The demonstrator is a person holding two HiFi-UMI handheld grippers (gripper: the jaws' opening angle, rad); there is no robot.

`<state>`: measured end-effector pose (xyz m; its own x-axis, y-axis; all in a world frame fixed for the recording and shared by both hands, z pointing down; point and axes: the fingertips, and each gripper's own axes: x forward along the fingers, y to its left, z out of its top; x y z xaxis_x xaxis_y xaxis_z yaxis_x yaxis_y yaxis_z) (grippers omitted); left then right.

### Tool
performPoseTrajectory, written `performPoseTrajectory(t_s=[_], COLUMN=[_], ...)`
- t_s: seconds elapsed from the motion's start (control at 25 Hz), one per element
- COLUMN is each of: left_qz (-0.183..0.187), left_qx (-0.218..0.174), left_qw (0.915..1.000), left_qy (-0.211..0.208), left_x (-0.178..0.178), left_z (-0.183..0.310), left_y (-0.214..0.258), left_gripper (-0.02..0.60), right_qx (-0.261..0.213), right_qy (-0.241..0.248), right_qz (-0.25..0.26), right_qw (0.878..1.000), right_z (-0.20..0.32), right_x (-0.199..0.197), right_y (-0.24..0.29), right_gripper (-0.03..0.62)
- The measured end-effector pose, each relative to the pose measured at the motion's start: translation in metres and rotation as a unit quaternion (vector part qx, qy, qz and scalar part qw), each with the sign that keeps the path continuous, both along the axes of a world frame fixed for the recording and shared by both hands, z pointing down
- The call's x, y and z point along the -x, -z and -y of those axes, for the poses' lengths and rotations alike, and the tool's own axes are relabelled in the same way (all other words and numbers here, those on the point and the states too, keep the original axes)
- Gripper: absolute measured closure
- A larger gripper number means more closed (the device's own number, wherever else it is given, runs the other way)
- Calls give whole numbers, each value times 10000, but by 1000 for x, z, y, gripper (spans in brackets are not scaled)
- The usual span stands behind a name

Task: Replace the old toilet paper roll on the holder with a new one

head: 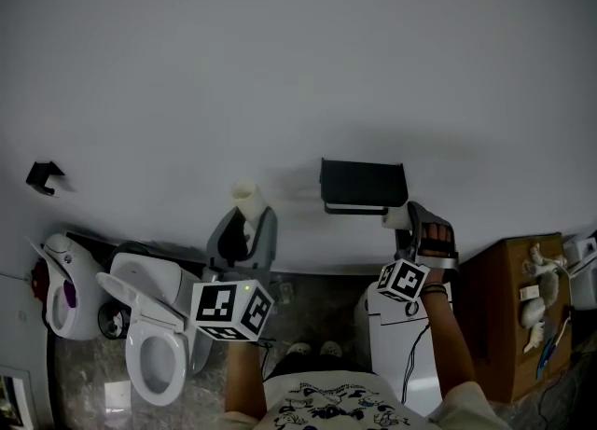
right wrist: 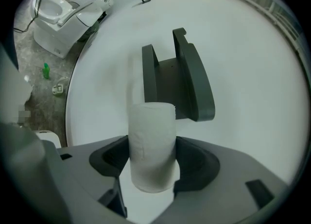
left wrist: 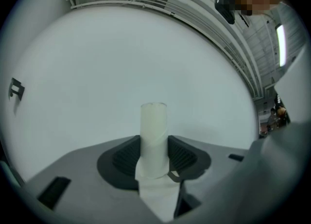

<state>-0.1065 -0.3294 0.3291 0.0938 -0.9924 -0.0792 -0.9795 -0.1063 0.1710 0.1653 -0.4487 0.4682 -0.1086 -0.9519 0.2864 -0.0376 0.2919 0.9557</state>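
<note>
A black paper holder (head: 364,186) hangs on the white wall, and its bracket (right wrist: 182,79) carries no roll. My left gripper (head: 244,232) is shut on a thin, nearly used-up roll (head: 245,195), held upright left of the holder. In the left gripper view this slim roll (left wrist: 154,135) stands between the jaws of that gripper (left wrist: 154,160) with a loose paper tail below. My right gripper (head: 415,228) is shut on a full white roll (head: 398,217) just below the holder's right end. In the right gripper view the full roll (right wrist: 151,145) fills that gripper (right wrist: 153,162), close in front of the bracket.
A white toilet (head: 154,335) stands at the lower left, with a white appliance (head: 65,288) beside it. A white bin (head: 401,344) sits under the holder and a wooden cabinet (head: 508,307) at the right. A small black hook (head: 43,176) is on the wall.
</note>
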Motion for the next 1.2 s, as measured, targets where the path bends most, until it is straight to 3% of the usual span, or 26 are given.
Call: performPoseTrajectory(t_s=[0.8,1.2], left_qz=[-5,34], left_qx=[88,143], left_qw=[9979,9982], left_qy=[645,578], left_x=[60,63], left_z=[-42,-44], left_y=[-4,-7], left_gripper=[402,400], right_qx=[-230,-332], right_qy=[668,641], right_qz=[-174,-16], right_qw=[9973,9974], right_z=[-14,-24], right_x=[100,114], right_y=[-5,-1], right_gripper=[289,289])
